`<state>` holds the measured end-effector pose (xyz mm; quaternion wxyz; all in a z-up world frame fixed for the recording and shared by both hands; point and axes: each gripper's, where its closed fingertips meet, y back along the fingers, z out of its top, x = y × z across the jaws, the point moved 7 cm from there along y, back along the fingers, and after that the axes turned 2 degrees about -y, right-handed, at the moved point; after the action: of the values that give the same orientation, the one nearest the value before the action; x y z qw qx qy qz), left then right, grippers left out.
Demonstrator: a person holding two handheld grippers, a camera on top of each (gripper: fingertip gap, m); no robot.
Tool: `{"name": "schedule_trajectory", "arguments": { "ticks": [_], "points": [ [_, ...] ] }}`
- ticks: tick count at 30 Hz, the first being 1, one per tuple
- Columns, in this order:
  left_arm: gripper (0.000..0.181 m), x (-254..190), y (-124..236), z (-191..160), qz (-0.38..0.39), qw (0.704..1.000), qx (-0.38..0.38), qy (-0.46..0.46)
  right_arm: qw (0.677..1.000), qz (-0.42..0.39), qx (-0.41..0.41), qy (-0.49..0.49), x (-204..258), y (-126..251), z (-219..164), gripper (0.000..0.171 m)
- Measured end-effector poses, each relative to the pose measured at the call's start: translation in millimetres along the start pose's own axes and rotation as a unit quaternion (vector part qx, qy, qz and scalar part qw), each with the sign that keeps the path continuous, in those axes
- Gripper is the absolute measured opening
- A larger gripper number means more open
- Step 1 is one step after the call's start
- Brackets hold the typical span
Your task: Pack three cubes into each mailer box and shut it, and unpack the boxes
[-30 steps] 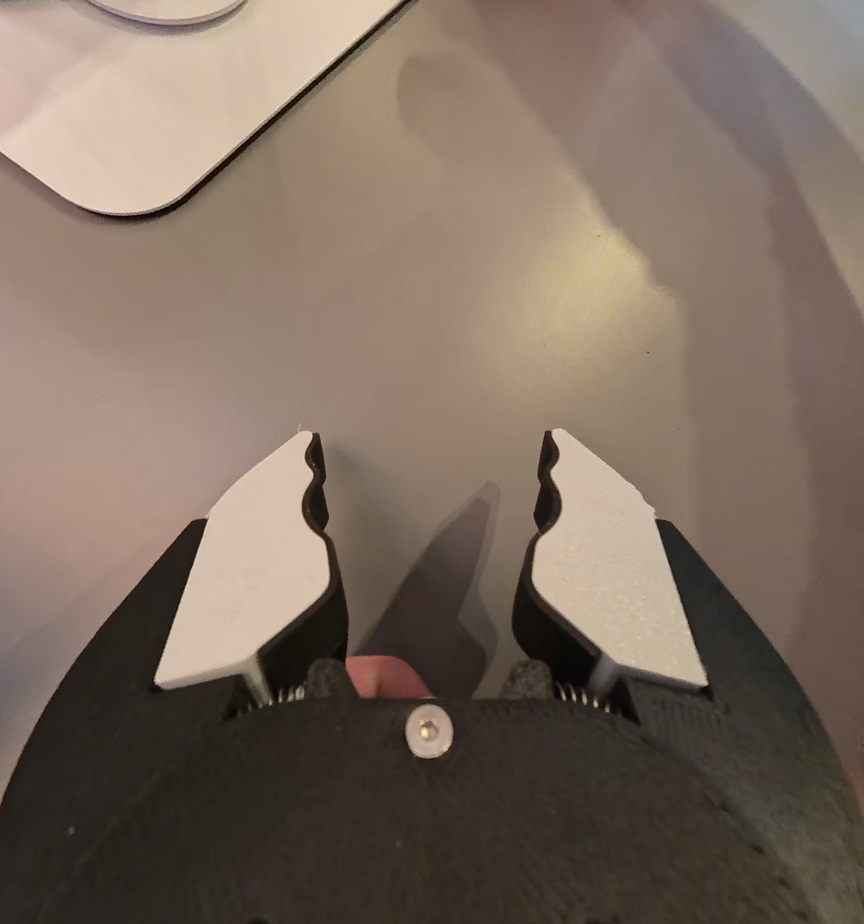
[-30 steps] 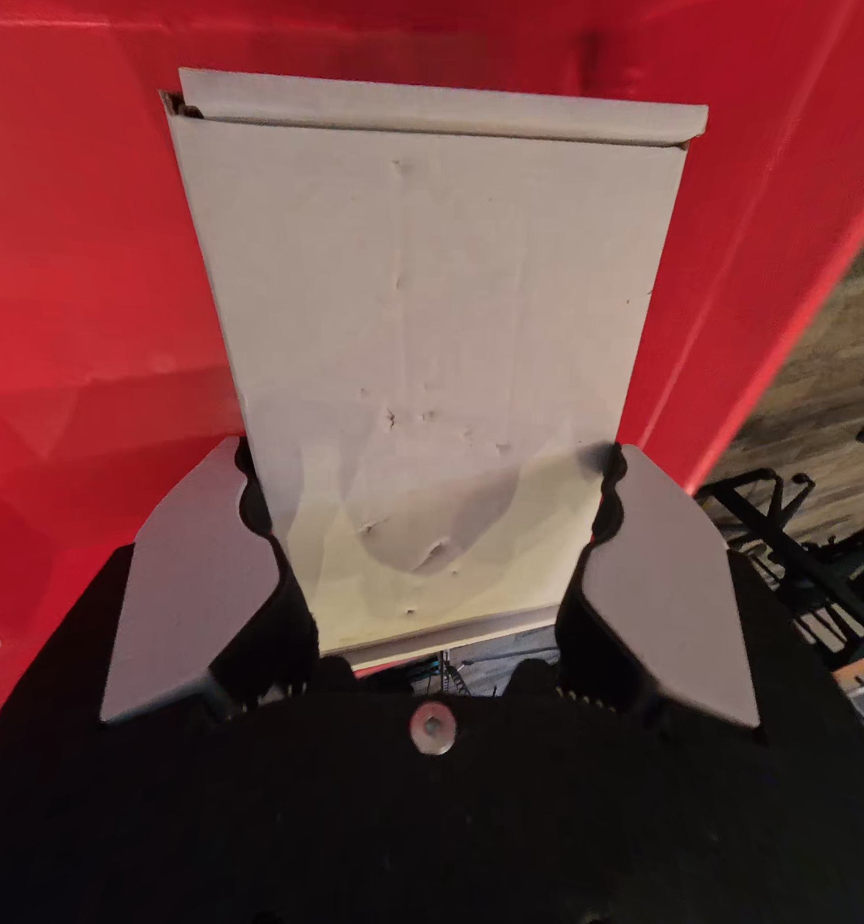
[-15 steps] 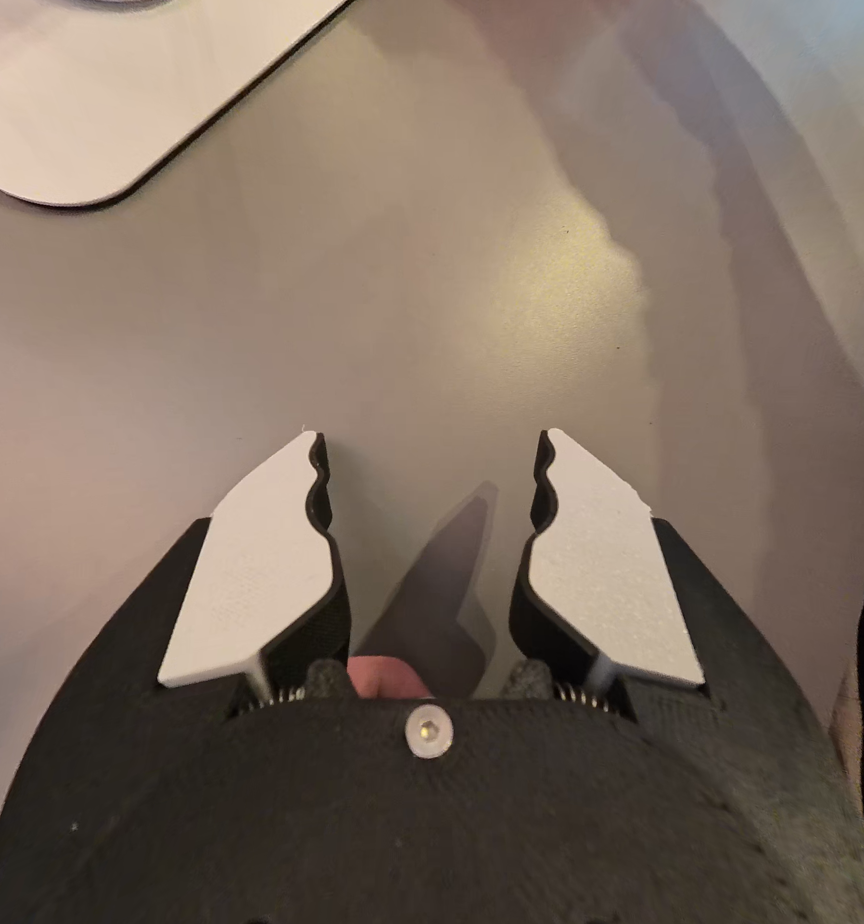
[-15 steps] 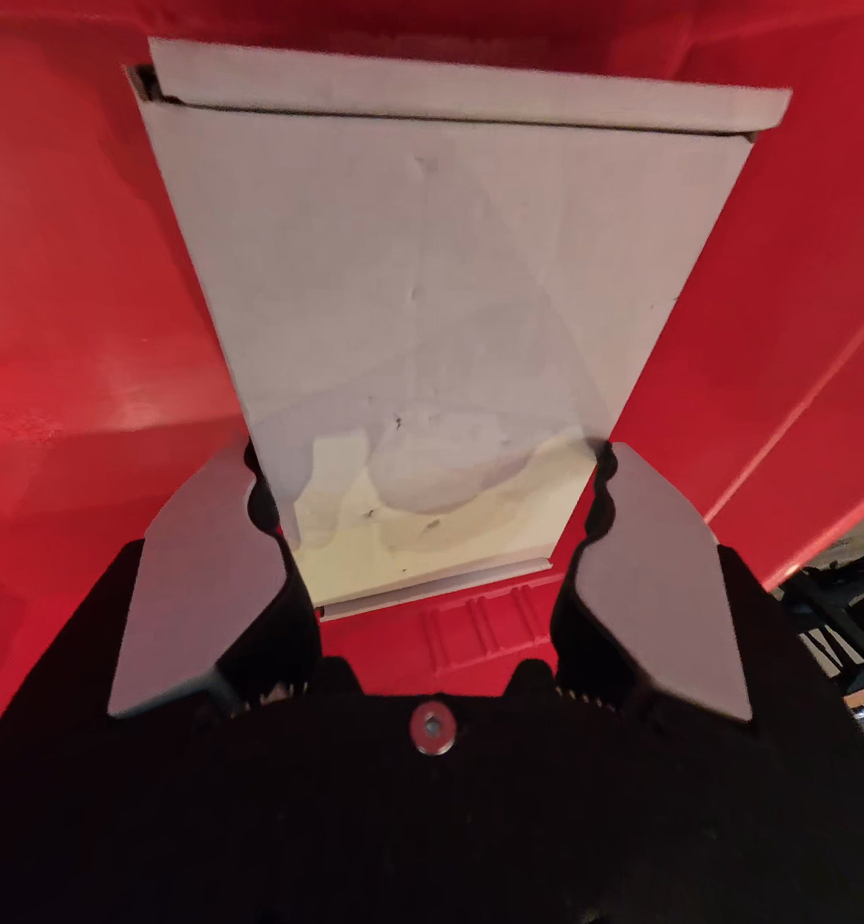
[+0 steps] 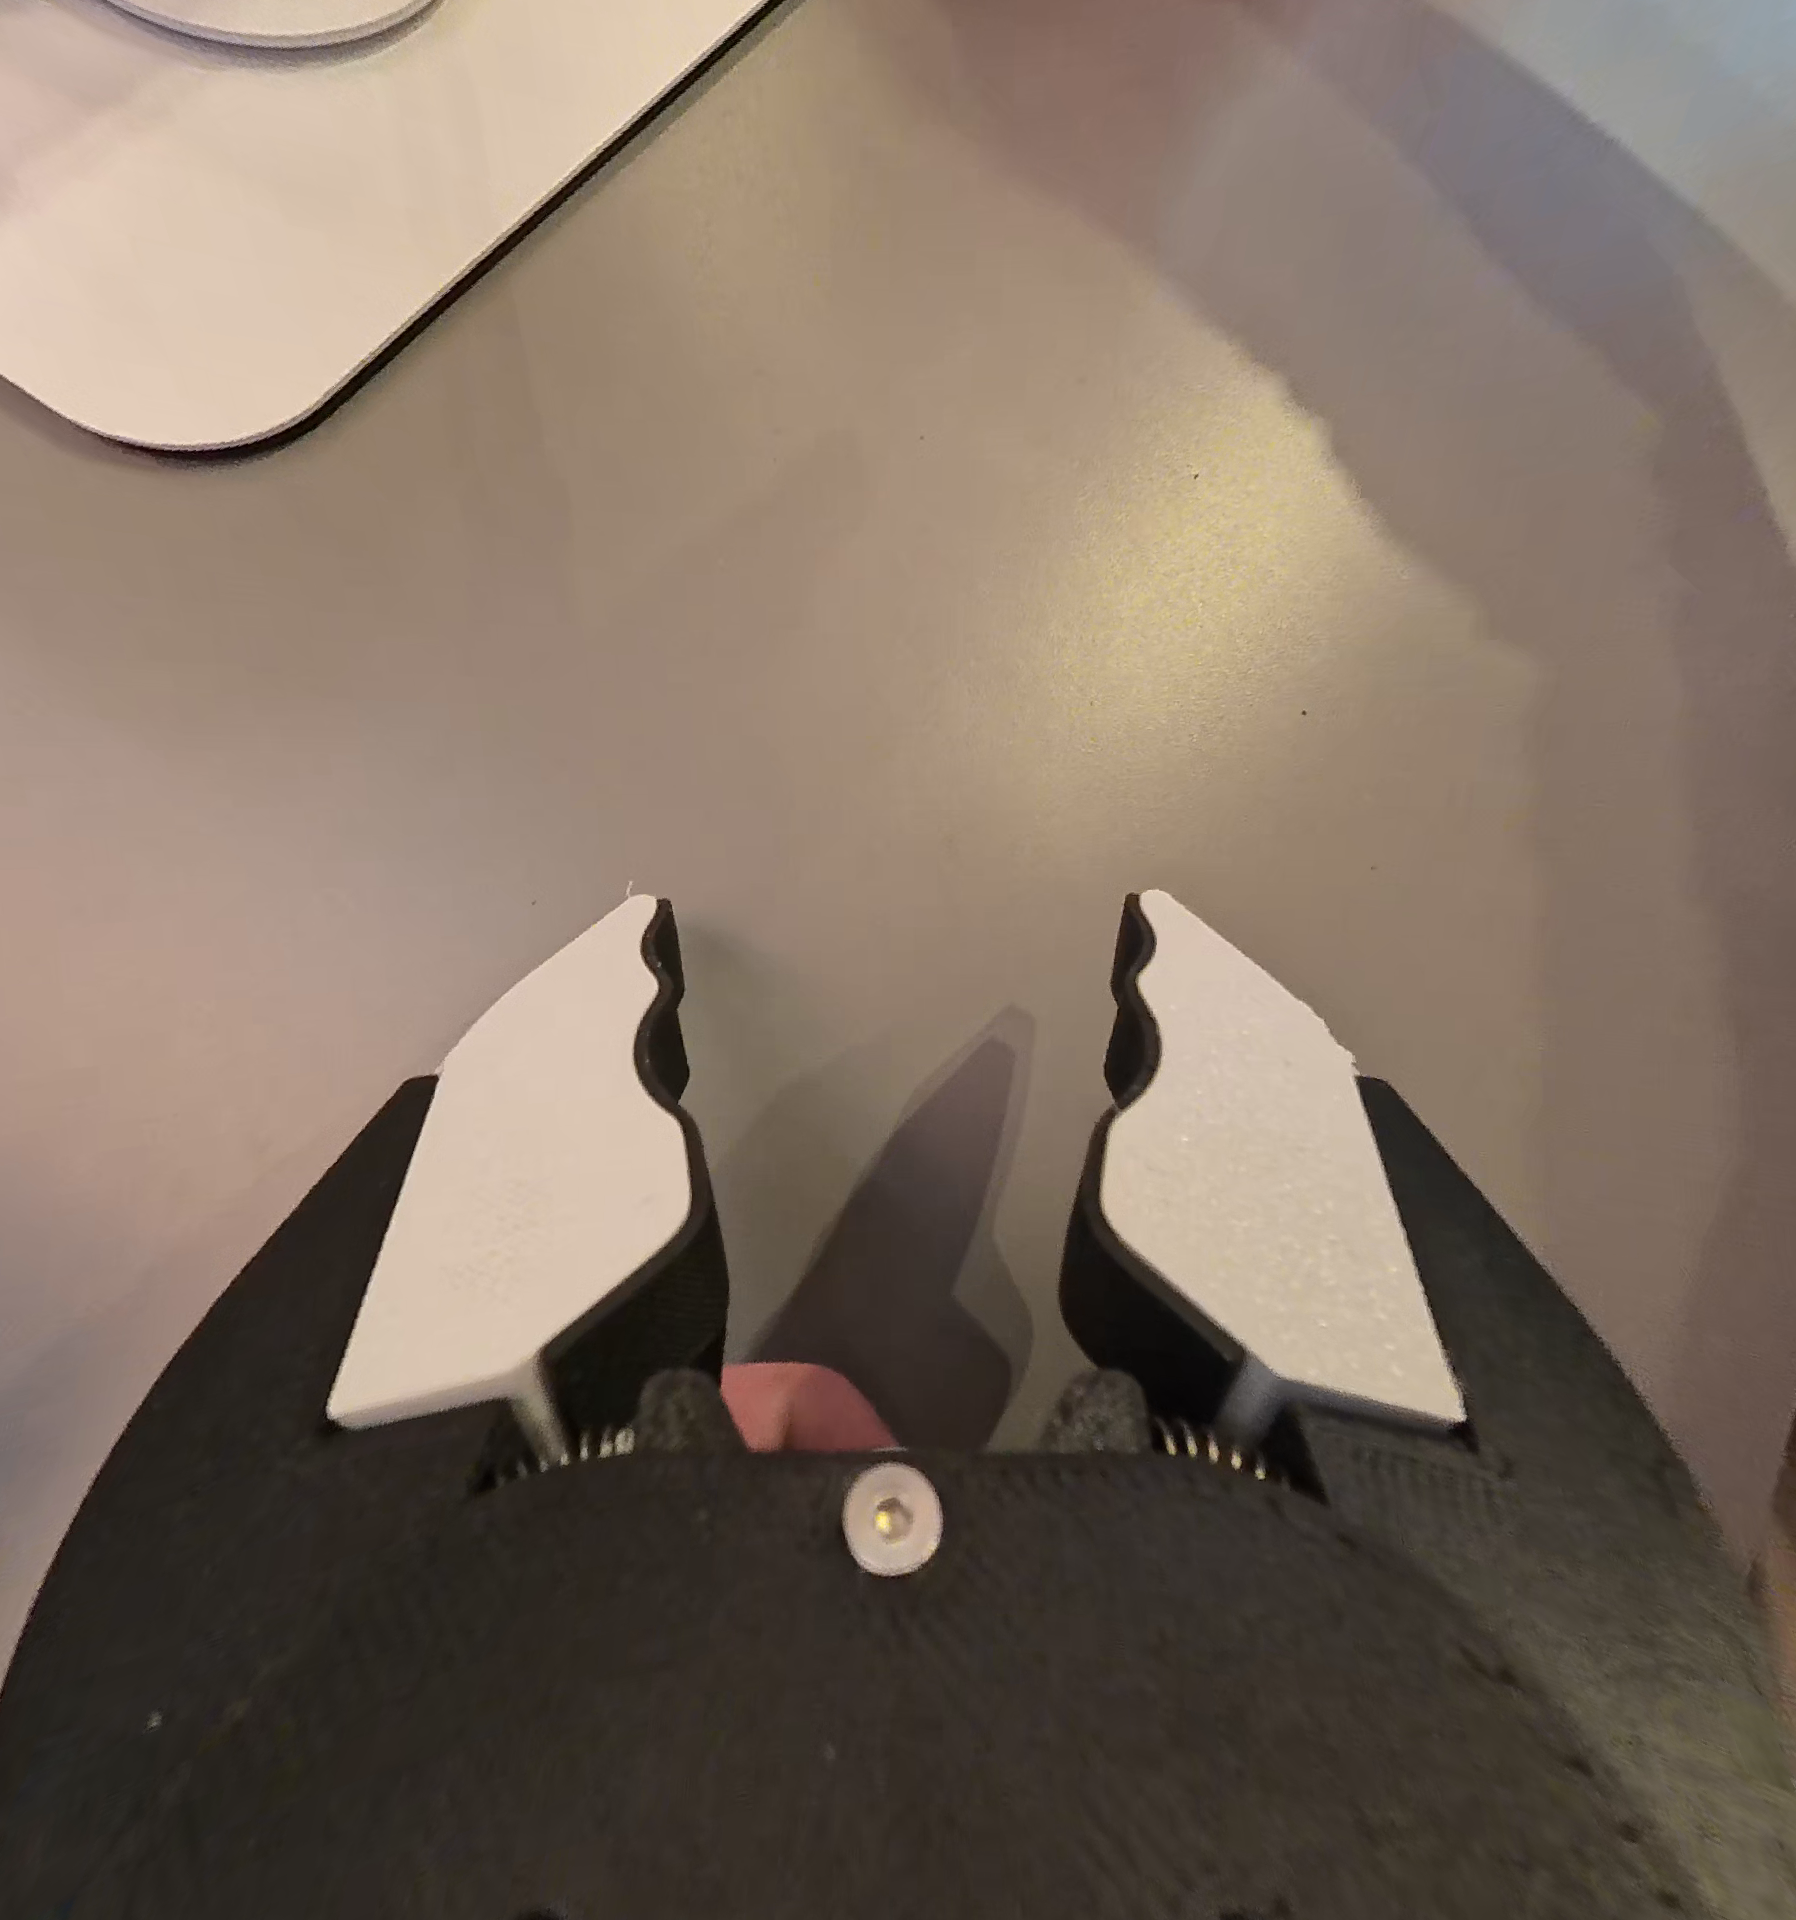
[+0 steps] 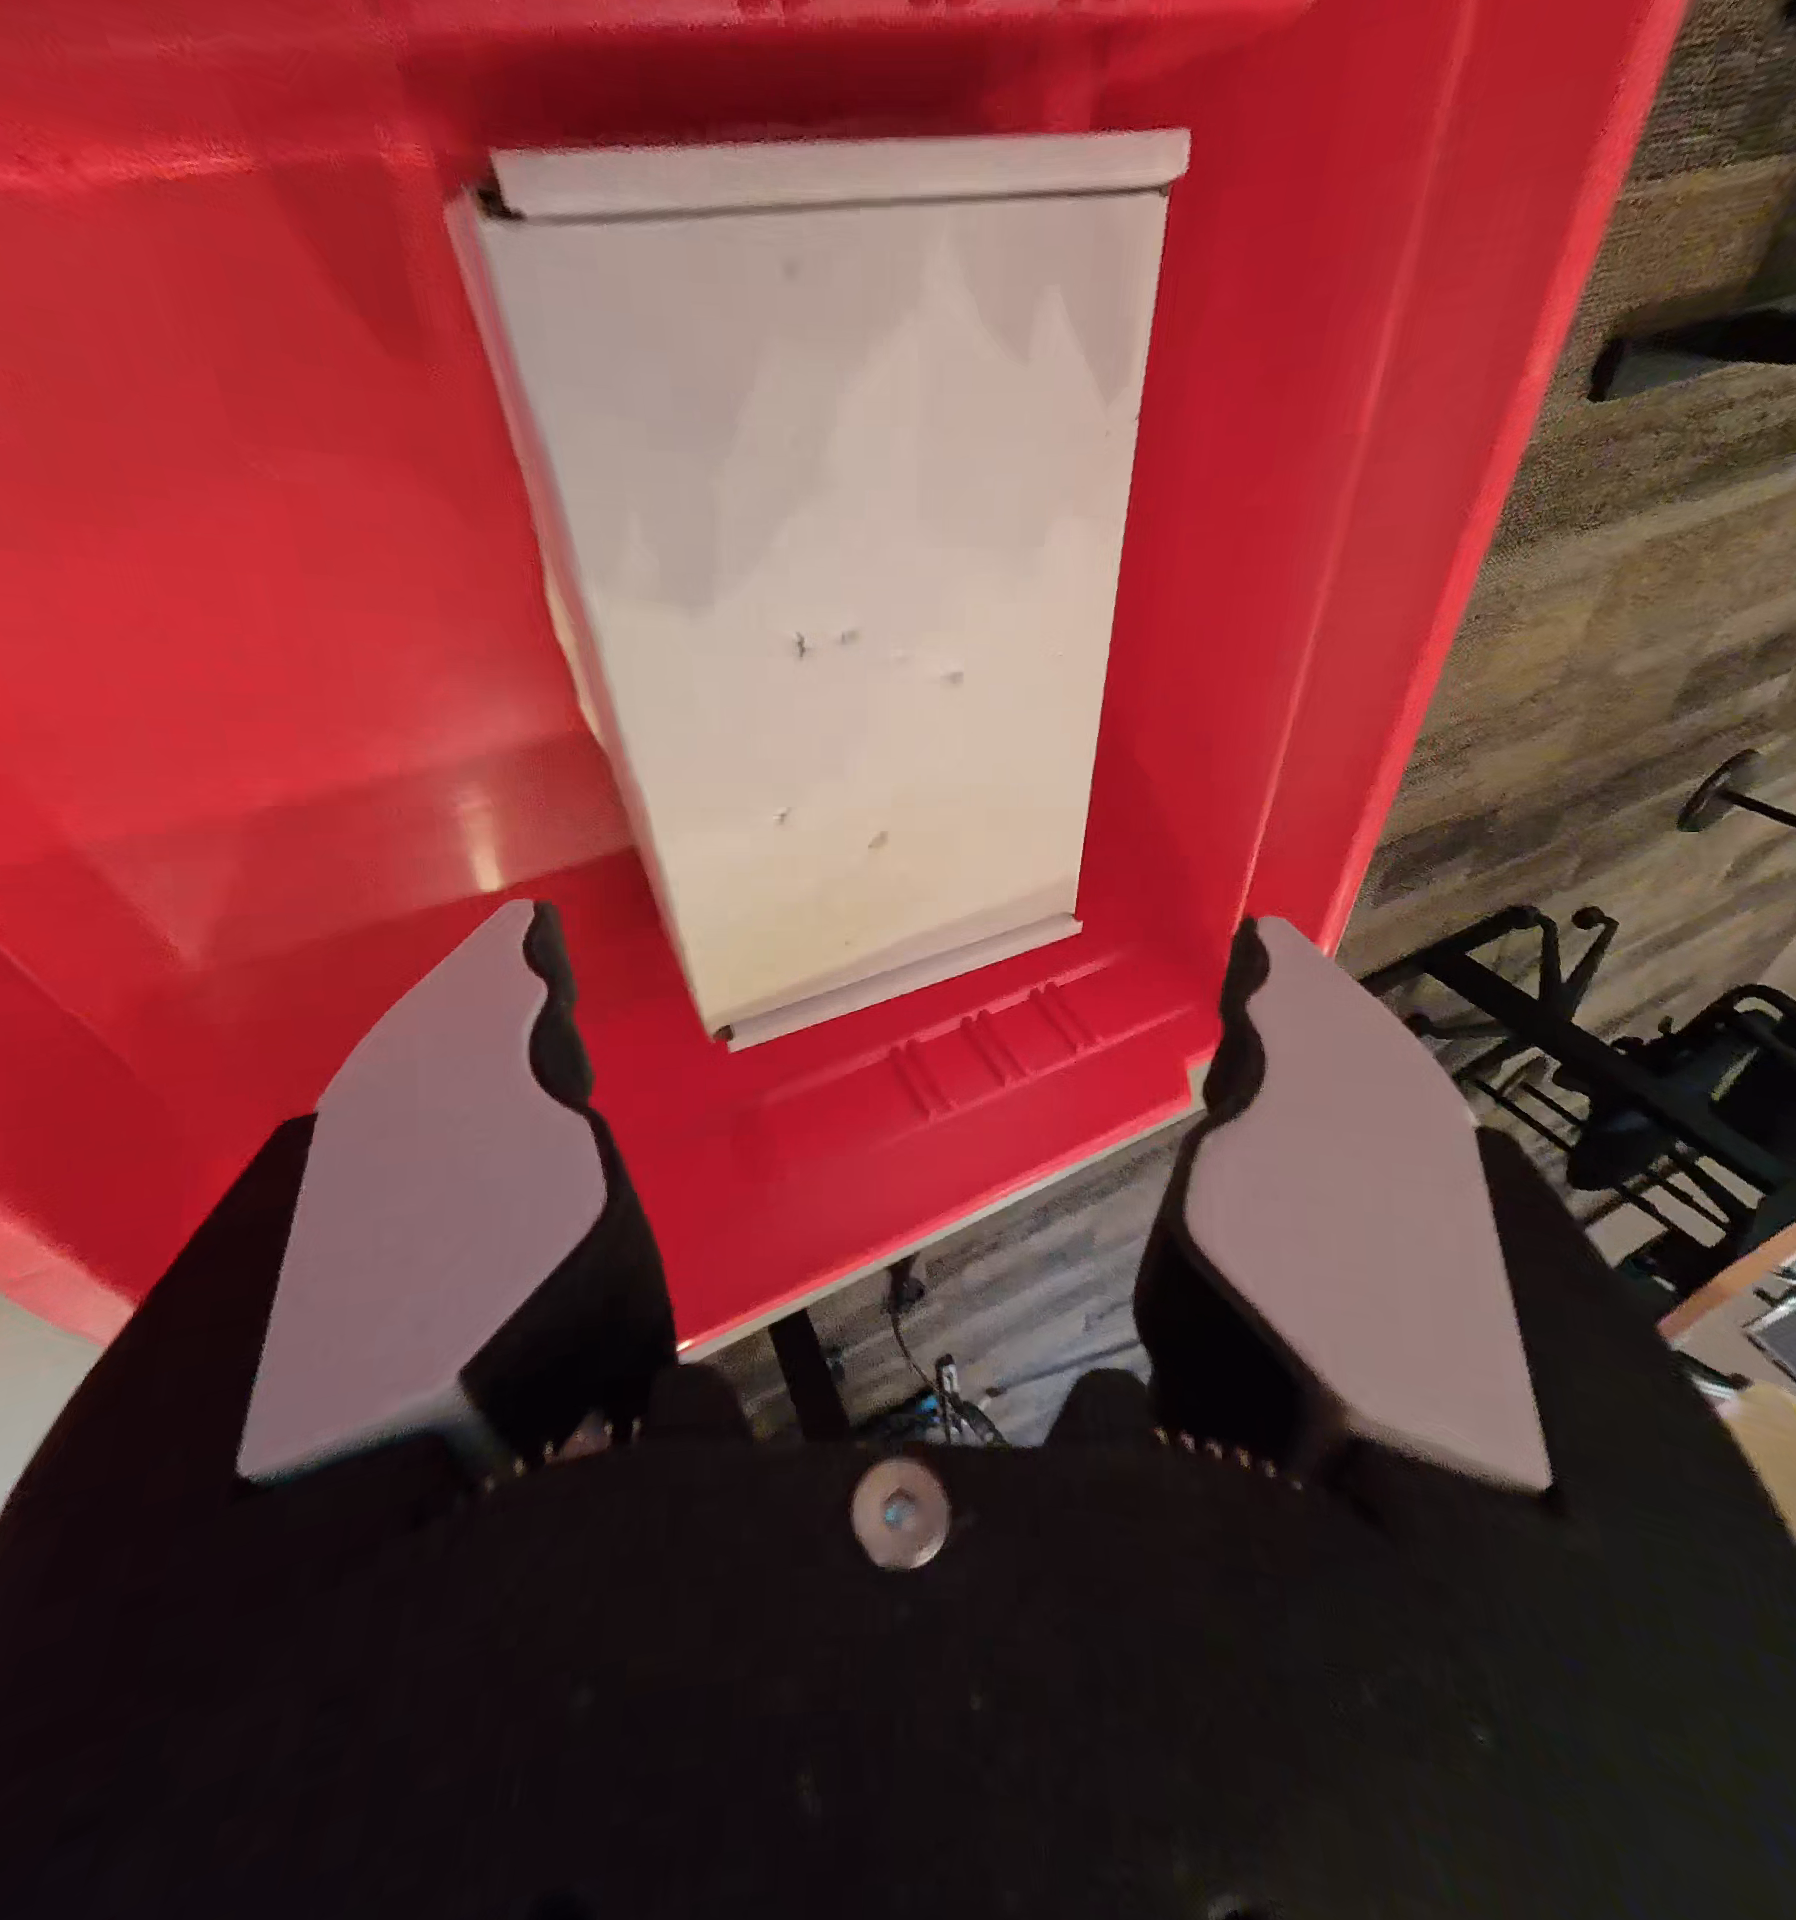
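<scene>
No writing, label, brand mark, number or sign can be read in either view. In the right wrist view, the flat white cardboard mailer box (image 6: 832, 582) in the upper middle of the frame shows only small dents and scuffs on its plain face, and the red plastic bin (image 6: 198, 468) around it bears only three short moulded ribs on its wall below the box. In the left wrist view, the grey table top (image 5: 873, 644) is unmarked, and the white rounded-corner mat with a dark edge (image 5: 250, 208) in the upper left of the frame carries no print that can be made out.
</scene>
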<state>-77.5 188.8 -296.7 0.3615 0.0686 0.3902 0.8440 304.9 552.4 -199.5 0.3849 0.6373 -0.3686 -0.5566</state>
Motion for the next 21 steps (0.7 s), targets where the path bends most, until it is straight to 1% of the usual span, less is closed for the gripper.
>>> {"name": "schedule_trajectory", "arguments": {
  "ticks": [5, 10, 12, 15, 18, 21],
  "points": [
    [0.079, -1.0, 1.5, 2.3, 0.004, 1.000, -0.004, -0.006, 0.999, -0.028, -0.020, -0.038, 10.5, 34.0, -5.3, 0.114],
    [0.077, -1.8, 3.0, 4.4, 0.013, 1.000, -0.009, -0.016, 0.990, -0.091, -0.048, -0.092, 26.7, 84.4, -9.5, 0.109],
    [0.077, -2.3, 3.7, 5.1, 0.014, 1.000, -0.011, -0.018, 0.985, -0.107, -0.073, -0.112, 41.3, 106.5, -6.6, 0.104],
    [0.076, -4.3, 4.2, 6.7, 0.014, 1.000, -0.013, -0.021, 0.975, -0.124, -0.128, -0.135, 69.7, 137.9, 6.3, 0.101],
    [0.076, -7.3, 4.6, 8.0, 0.018, 0.999, -0.012, -0.032, 0.969, -0.139, -0.142, -0.148, 102.3, 158.9, 17.0, 0.093],
    [0.074, -10.3, 4.6, 8.8, 0.020, 0.999, -0.012, -0.039, 0.951, -0.116, -0.220, -0.186, 137.9, 176.2, 39.7, 0.092]
  ]
}}
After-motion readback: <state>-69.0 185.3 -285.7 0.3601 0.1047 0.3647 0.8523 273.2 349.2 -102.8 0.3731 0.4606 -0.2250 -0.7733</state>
